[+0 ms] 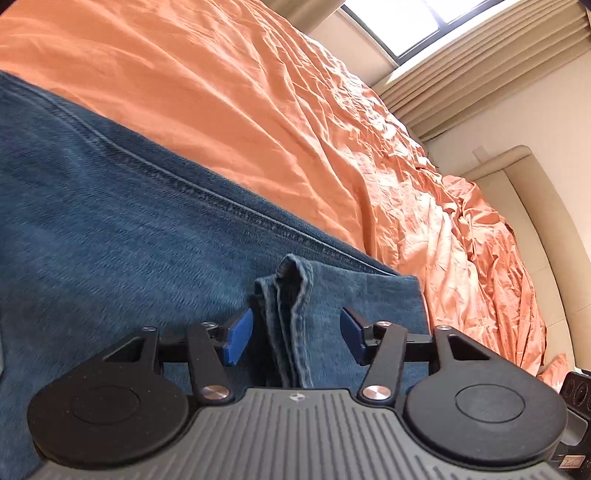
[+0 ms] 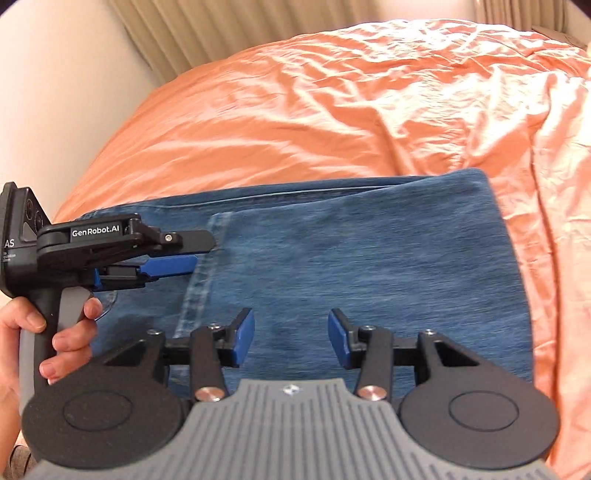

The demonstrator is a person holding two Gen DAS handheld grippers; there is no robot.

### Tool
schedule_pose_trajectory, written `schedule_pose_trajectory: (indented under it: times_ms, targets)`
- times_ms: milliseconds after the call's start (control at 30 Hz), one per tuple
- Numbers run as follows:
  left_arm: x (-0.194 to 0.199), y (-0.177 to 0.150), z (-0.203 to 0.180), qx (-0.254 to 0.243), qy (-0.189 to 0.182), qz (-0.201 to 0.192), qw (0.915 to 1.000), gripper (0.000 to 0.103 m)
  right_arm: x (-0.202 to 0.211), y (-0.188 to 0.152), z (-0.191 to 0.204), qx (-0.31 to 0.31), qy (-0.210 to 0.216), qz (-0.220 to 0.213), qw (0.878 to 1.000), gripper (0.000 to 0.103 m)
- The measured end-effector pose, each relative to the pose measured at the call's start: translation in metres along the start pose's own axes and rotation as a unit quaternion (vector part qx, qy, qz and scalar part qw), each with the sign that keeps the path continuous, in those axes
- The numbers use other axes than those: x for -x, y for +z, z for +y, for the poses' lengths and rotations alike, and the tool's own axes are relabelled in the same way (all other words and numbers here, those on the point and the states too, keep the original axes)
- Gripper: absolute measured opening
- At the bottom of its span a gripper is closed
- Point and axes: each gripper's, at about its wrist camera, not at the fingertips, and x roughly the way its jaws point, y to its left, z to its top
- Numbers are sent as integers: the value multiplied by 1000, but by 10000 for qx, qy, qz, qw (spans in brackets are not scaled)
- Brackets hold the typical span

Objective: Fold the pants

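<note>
Blue denim pants [image 2: 351, 258] lie folded over on an orange bedsheet [image 2: 332, 110]; they also fill the left wrist view [image 1: 110, 229]. My left gripper [image 1: 295, 338] is open, its blue pads either side of the bunched hem [image 1: 284, 314] of a pant leg, not pinching it. In the right wrist view the left gripper [image 2: 201, 254] reaches in from the left over the hem edge [image 2: 199, 280], held by a hand. My right gripper [image 2: 291, 338] is open and empty, just above the folded denim.
The rumpled orange sheet [image 1: 295, 92] covers the bed around the pants. A beige padded headboard [image 1: 535, 221] and pleated curtains [image 1: 498, 74] stand beyond the bed, under a window [image 1: 424, 18].
</note>
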Motion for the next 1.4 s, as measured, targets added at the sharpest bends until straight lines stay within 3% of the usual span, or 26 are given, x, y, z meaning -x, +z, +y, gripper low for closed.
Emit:
schedule_pose_trajectory:
  times_ms: [33, 100, 167, 200, 267, 400, 467, 567, 633, 700, 833, 933, 1100, 1233, 1333, 1400]
  targets:
    - [-4, 1, -1, -39, 44, 4, 10000, 48, -1, 0, -9, -53, -59, -25, 10000, 41]
    - [-8, 0, -2, -154, 108, -36, 9998, 21, -1, 1, -24, -147, -172, -117, 9997, 41]
    - [-3, -3, -9, -385, 70, -221, 9990, 8, 2, 1, -39, -220, -223, -272, 9991, 41]
    - [3, -4, -16, -552, -2, -337, 9979, 7, 5, 1, -46, -240, -240, -343, 9988, 41]
    - [15, -5, -35, -1054, -60, -556, 9929, 7, 8, 1, -57, -252, -316, -446, 9982, 41]
    - [44, -9, -92, -2318, 68, -1026, 9673, 7, 16, 5, -75, -259, -410, -618, 9969, 41]
    - [49, -6, -104, -2512, 272, -996, 9624, 7, 21, 8, -79, -257, -404, -700, 9964, 41]
    - [30, 6, -87, -2274, 705, -654, 9690, 7, 19, 14, -83, -113, -534, -698, 9961, 35]
    - [4, 8, -56, -1996, 937, -327, 9748, 7, 12, 20, -88, -83, -649, -641, 9958, 12]
    - [-9, 6, -33, -1658, 947, -136, 9815, 7, 8, 27, -94, -100, -647, -654, 9957, 11]
    - [-15, 4, -15, -1265, 881, -156, 9879, 7, -5, 56, -100, 162, -760, -791, 9938, 7]
    - [-17, 5, -17, -1279, 935, -209, 9872, 7, -27, 80, -110, 145, -815, -738, 9938, 4]
    - [-27, 8, -16, -1221, 1040, -112, 9870, 7, -82, 90, -136, -197, -910, -28, 9957, 0]
    - [-33, 6, -11, -1099, 1073, -97, 9881, 8, -87, 86, -138, -174, -952, -79, 9953, 0]
    - [-31, 7, -17, -1176, 1238, -77, 9853, 19, -75, 86, -134, -116, -988, -84, 9950, 0]
    - [-24, 7, -24, -1231, 1381, -69, 9827, 36, -57, 82, -126, 31, -958, -156, 9953, 0]
